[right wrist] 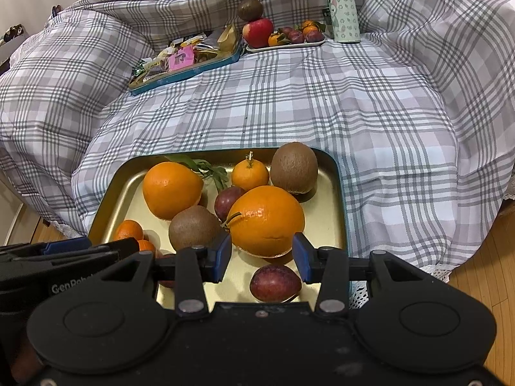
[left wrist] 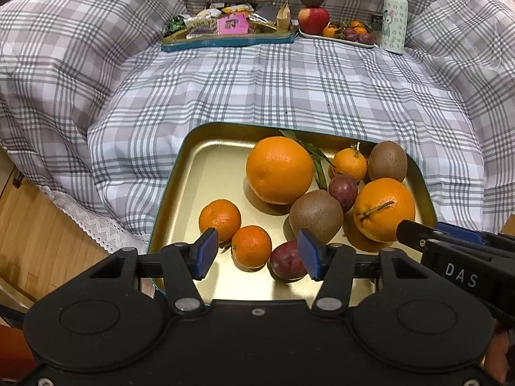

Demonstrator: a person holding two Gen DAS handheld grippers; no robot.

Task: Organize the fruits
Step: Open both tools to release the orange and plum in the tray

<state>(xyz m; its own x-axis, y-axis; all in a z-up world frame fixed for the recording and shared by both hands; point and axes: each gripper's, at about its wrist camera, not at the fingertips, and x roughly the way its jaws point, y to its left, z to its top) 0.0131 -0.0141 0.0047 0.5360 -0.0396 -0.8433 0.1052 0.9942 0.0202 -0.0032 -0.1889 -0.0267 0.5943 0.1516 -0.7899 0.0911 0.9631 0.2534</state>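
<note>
A gold tin tray (left wrist: 209,173) on the plaid bedcover holds two large oranges (left wrist: 279,170), small mandarins (left wrist: 251,246), kiwis (left wrist: 316,215) and dark red passion fruits (left wrist: 286,260). My left gripper (left wrist: 257,254) is open and empty, hovering over a mandarin and a passion fruit at the tray's near edge. My right gripper (right wrist: 262,255) is open and empty above the tray (right wrist: 334,225), just in front of a large orange (right wrist: 266,220), with a passion fruit (right wrist: 275,283) below it. A white plate (right wrist: 286,46) far back holds an apple, a kiwi and small fruits.
A blue tin of snack packets (left wrist: 225,27) sits at the back of the bed beside the plate. A mint patterned bottle (left wrist: 394,17) stands right of the plate. The bedcover rises in folds on both sides. Wooden floor (left wrist: 38,247) lies below the bed edge.
</note>
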